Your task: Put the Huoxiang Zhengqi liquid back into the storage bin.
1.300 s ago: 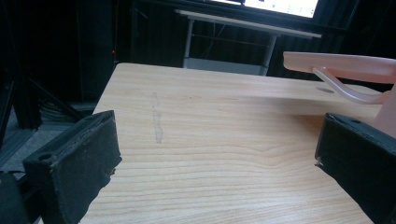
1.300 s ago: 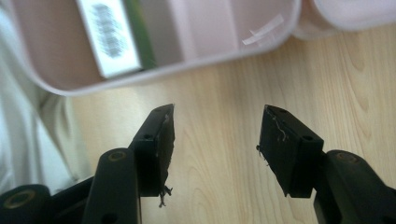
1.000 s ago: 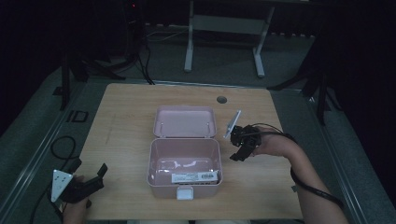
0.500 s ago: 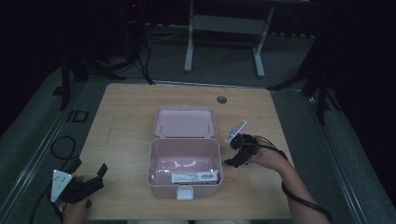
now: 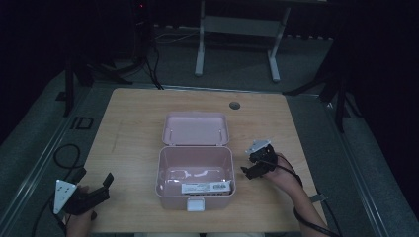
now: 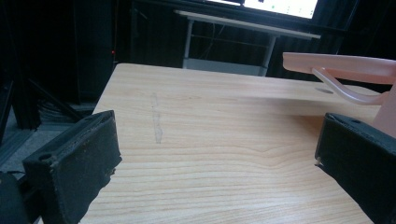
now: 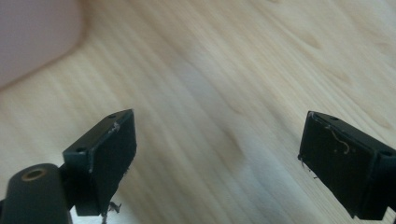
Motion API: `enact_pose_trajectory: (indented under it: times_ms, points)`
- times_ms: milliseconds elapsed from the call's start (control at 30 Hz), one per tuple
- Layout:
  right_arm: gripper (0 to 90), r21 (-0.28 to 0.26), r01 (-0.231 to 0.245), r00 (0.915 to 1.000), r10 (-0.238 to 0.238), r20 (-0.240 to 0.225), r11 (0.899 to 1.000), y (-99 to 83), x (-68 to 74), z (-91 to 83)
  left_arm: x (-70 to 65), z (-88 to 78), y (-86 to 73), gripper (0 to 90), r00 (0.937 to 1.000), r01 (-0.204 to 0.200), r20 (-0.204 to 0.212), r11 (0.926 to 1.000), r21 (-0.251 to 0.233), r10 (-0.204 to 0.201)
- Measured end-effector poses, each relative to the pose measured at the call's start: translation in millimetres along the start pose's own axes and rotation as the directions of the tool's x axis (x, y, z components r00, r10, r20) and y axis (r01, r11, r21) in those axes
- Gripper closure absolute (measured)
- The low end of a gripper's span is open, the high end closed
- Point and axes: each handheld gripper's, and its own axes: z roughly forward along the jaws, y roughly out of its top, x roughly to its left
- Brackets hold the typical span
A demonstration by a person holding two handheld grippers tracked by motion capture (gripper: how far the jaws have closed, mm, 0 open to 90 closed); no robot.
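An open pink box [image 5: 195, 170] sits mid-table with its lid [image 5: 195, 127] laid back flat. A labelled packet [image 5: 205, 186] lies inside along the front wall. My right gripper [image 5: 247, 163] is low over the bare wood just right of the box. Its jaws have just been opening and now stand open with nothing between them [image 7: 217, 140]; the box corner [image 7: 32, 32] shows at upper left. My left gripper [image 5: 94, 177] rests at the table's front left corner, open and empty [image 6: 215, 144], facing the lid [image 6: 341, 67].
The wooden table [image 5: 133, 138] has a round cable hole [image 5: 234, 105] near its far edge. A white desk frame [image 5: 237, 29] stands on the floor beyond. Cables [image 5: 64, 158] lie on the floor at left.
My right gripper has sunk toward the tabletop beside the box and come nearer the front edge, and its jaws have spread apart. The left gripper has stayed put.
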Motion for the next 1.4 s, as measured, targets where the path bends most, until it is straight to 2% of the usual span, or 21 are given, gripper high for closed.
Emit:
enact_pose_trajectory:
  times_ms: [133, 200, 367, 500, 533, 567, 633, 667, 767, 800, 833, 867, 900, 967, 1067, 1100, 1133, 1200, 1267, 1333, 1400]
  points:
    - [10.8, -0.074, -0.060, 0.9958, 0.065, 0.064, 0.995, -13.6, -5.0, -3.0, 0.8, -0.2, 0.1, 0.3, 1.0000, 0.007, 0.004, 1.0000, 0.002, -0.007]
    - [10.8, -0.093, -0.099, 0.9926, 0.105, 0.061, 0.991, -20.6, -9.9, -4.3, 0.9, -0.1, 0.1, 0.3, 0.9999, 0.011, 0.004, 0.9999, 0.000, -0.011]
    - [10.8, -0.104, -0.143, 0.9848, 0.152, 0.084, 0.984, -35.1, -18.3, -5.8, 0.2, 0.1, 0.1, 0.3, 1.0000, 0.001, 0.002, 1.0000, 0.003, -0.001]
    - [10.8, -0.121, -0.231, 0.9686, 0.240, 0.065, 0.965, -53.6, -30.2, -7.8, 0.0, 0.1, 0.1, 0.3, 1.0000, 0.001, 0.000, 1.0000, 0.003, -0.001]
    - [10.8, -0.121, -0.231, 0.9686, 0.240, 0.065, 0.965, -53.6, -30.2, -7.8, 0.0, 0.1, 0.1, 0.3, 1.0000, 0.000, 0.000, 1.0000, 0.003, 0.000]
    - [10.8, -0.141, -0.254, 0.9596, 0.267, 0.088, 0.957, -60.5, -33.5, -9.8, -0.1, 0.1, 0.1, 0.3, 1.0000, 0.000, -0.001, 1.0000, 0.003, 0.000]
    - [10.8, -0.146, -0.265, 0.9557, 0.280, 0.091, 0.953, -63.1, -35.4, -10.4, -0.1, 0.2, 0.1, 0.3, 1.0000, 0.000, -0.001, 1.0000, 0.003, 0.000]
    - [10.8, -0.169, -0.308, 0.9381, 0.328, 0.110, 0.936, -71.3, -40.6, -12.5, -0.1, 0.2, 0.1, 0.3, 1.0000, -0.001, -0.001, 1.0000, 0.003, 0.001]
    - [10.8, -0.214, -0.356, 0.9110, 0.389, 0.136, 0.910, -80.9, -46.1, -16.3, -0.1, 0.2, 0.1, 0.3, 1.0000, -0.001, -0.001, 1.0000, 0.003, 0.001]
    - [10.8, -0.238, -0.375, 0.8961, 0.416, 0.153, 0.896, -84.8, -48.1, -18.6, -0.1, 0.2, 0.1, 0.3, 1.0000, 0.000, -0.001, 1.0000, 0.003, 0.000]
    - [10.8, -0.258, -0.393, 0.8855, 0.439, 0.152, 0.882, -87.8, -49.9, -20.4, -0.1, 0.2, 0.1, 0.3, 1.0000, 0.000, -0.001, 1.0000, 0.003, 0.000]
    - [10.8, -0.258, -0.393, 0.8855, 0.439, 0.152, 0.882, -87.8, -49.9, -20.4, -0.1, 0.2, 0.1, 0.3, 1.0000, 0.000, -0.001, 1.0000, 0.003, 0.000]
    - [10.8, -0.299, -0.419, 0.8640, 0.478, 0.159, 0.857, -93.3, -52.9, -24.0, -0.1, 0.2, 0.2, 0.3, 1.0000, -0.001, -0.001, 1.0000, 0.005, 0.001]
    - [10.8, -0.317, -0.440, 0.8504, 0.503, 0.153, 0.840, -97.9, -55.4, -26.2, -0.1, 0.2, 0.2, 0.3, 1.0000, -0.001, -0.002, 1.0000, 0.004, 0.001]
    - [10.8, -0.330, -0.456, 0.8381, 0.523, 0.154, 0.827, -103.1, -56.7, -27.8, -0.2, 0.2, 0.1, 0.3, 1.0000, 0.000, -0.001, 1.0000, 0.003, 0.000]
    - [10.8, -0.330, -0.456, 0.8381, 0.523, 0.154, 0.827, -103.1, -56.7, -27.8, -0.2, 0.2, 0.1, 0.3, 1.0000, 0.000, -0.001, 1.0000, 0.003, 0.000]
    - [10.8, -0.352, -0.465, 0.8284, 0.539, 0.151, 0.812, -107.5, -57.3, -29.6, -0.1, 0.2, 0.2, 0.3, 1.0000, -0.001, -0.002, 1.0000, 0.004, 0.001]
    - [10.8, -0.377, -0.474, 0.8196, 0.555, 0.141, 0.796, -111.4, -56.5, -31.6, -0.2, 0.2, 0.1, 0.3, 1.0000, -0.001, -0.001, 1.0000, 0.003, 0.001]
    - [10.8, -0.395, -0.480, 0.8173, 0.563, 0.122, 0.783, -114.9, -55.7, -33.0, -0.2, 0.2, 0.1, 0.3, 1.0000, -0.001, -0.002, 1.0000, 0.003, 0.001]
    - [10.8, -0.407, -0.479, 0.8115, 0.569, 0.132, 0.778, -117.5, -54.5, -34.1, -0.3, 0.3, 0.2, 0.3, 1.0000, -0.001, -0.003, 1.0000, 0.005, 0.001]
    - [10.8, -0.429, -0.482, 0.8065, 0.578, 0.123, 0.764, -120.5, -54.7, -35.3, -0.3, 0.4, 0.2, 0.3, 1.0000, -0.002, -0.003, 1.0000, 0.005, 0.002]
